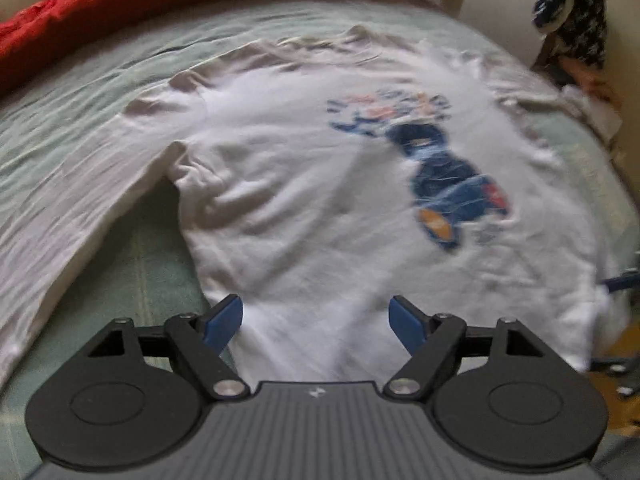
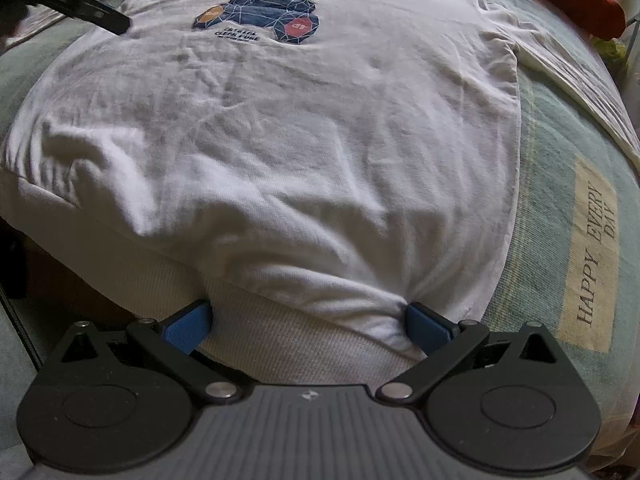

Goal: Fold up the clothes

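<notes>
1. The white shirt [image 1: 304,184] lies spread flat on the bed [image 1: 80,92], not folded yet.
2. The left gripper [image 1: 316,320] hangs over it, jaws wide, holding nothing.
3. The right gripper [image 2: 308,322] has wide jaws around the shirt's ribbed hem [image 2: 280,328]; whether they pinch it cannot be told.

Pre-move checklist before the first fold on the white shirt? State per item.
1. White sweatshirt lies print up on the bed: ok.
2. Left sleeve spread out beside the body: ok.
3. Left tool open, nothing pinched: ok.
4. Right tool jaws wide, astride the ribbed hem; whether the pads press it: cannot tell.
5. Body free of wrinkles: not ok, creases across the middle.
6. Hem fully on the bed: not ok, it droops over the edge.
</notes>
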`<action>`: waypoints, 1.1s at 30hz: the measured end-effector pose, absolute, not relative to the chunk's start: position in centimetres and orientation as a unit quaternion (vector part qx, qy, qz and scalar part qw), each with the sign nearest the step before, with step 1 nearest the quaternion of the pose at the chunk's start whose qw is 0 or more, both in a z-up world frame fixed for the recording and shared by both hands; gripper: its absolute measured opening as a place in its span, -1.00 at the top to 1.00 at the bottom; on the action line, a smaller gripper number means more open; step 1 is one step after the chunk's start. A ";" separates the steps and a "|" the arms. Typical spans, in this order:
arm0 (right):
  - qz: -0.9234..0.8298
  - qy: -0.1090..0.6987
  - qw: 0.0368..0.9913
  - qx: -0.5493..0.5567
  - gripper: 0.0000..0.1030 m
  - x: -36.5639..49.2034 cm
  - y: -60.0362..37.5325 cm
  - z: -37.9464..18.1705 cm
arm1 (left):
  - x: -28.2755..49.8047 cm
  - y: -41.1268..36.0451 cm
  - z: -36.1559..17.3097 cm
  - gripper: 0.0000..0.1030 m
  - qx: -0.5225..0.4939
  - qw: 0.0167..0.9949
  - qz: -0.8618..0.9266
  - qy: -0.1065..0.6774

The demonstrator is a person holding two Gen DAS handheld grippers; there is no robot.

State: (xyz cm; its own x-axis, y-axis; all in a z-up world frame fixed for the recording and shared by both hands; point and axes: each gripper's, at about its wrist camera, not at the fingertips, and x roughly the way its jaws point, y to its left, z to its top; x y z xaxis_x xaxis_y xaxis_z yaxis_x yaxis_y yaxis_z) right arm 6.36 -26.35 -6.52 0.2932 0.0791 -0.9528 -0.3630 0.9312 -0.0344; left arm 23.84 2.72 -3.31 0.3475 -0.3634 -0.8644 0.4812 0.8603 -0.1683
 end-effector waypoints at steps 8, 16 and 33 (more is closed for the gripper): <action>0.137 0.583 0.791 -0.125 -1.00 6.2 -26.7 -5.9 | 19.9 3.2 -4.5 -0.56 0.060 0.781 -0.259 0.565; 0.118 0.538 0.830 -0.092 -1.00 12.4 -25.4 -0.6 | 20.8 2.3 -2.3 -0.56 0.044 0.807 -0.273 0.522; 0.070 0.564 0.823 -0.009 -1.00 13.8 -28.1 -7.5 | 21.5 1.3 -3.4 -0.56 0.093 0.814 -0.255 0.514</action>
State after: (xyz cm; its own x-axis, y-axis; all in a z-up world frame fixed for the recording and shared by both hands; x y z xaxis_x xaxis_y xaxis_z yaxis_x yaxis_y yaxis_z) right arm 13.84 -28.07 -7.46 0.3546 0.1062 -0.9289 -0.1256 0.9899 0.0653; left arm 21.48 1.27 -3.39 0.3419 -0.3190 -0.8839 0.5099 0.8531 -0.1107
